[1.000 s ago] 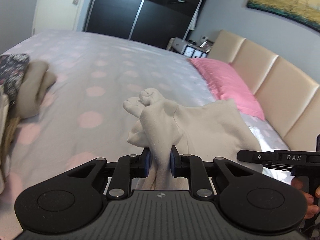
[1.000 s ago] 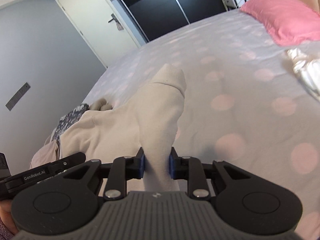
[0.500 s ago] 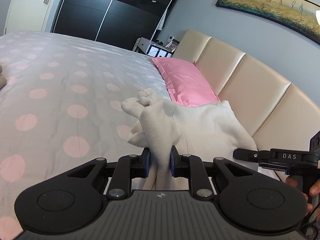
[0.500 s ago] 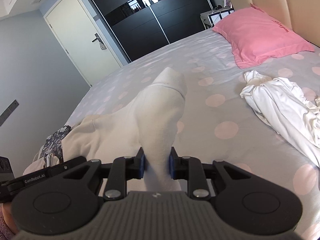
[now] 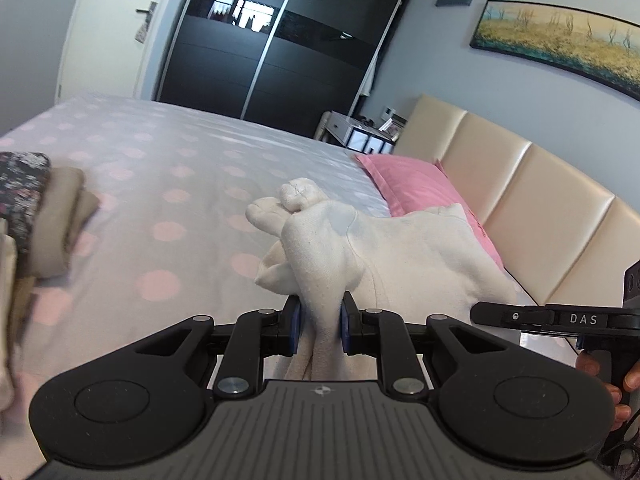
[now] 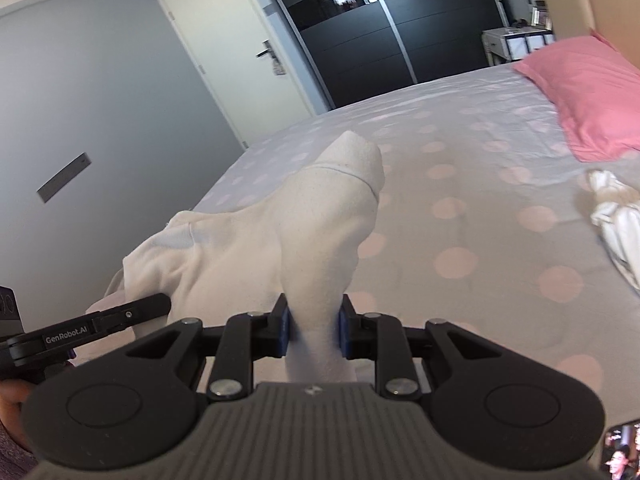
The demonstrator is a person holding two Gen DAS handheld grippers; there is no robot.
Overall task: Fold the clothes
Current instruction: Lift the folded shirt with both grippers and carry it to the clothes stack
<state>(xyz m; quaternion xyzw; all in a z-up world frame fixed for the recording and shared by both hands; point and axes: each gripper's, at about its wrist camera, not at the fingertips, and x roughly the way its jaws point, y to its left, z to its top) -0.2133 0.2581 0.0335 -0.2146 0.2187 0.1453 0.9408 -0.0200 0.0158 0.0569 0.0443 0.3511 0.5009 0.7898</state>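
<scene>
1. Swinging back leftward since half a second ago, the left view took in the folded stack (image 5: 36, 216) at 9 o'clock again, while the right view lost most of the crumpled white garment (image 6: 616, 220) at 3 o'clock.
2. The left tool (image 5: 319, 326) was clamped on a bunched corner of the cream garment (image 5: 400, 256); the right tool (image 6: 313, 330) was pinched on another corner of it (image 6: 320, 232).
3. That garment hung between both tools above the bed (image 5: 192, 184), short of the pink pillow (image 5: 416, 184) at 1 o'clock.
4. It looked soft, light and limp, likely to sag and bunch; gripping at corners or seams, spread well apart, seemed the best hold.
</scene>
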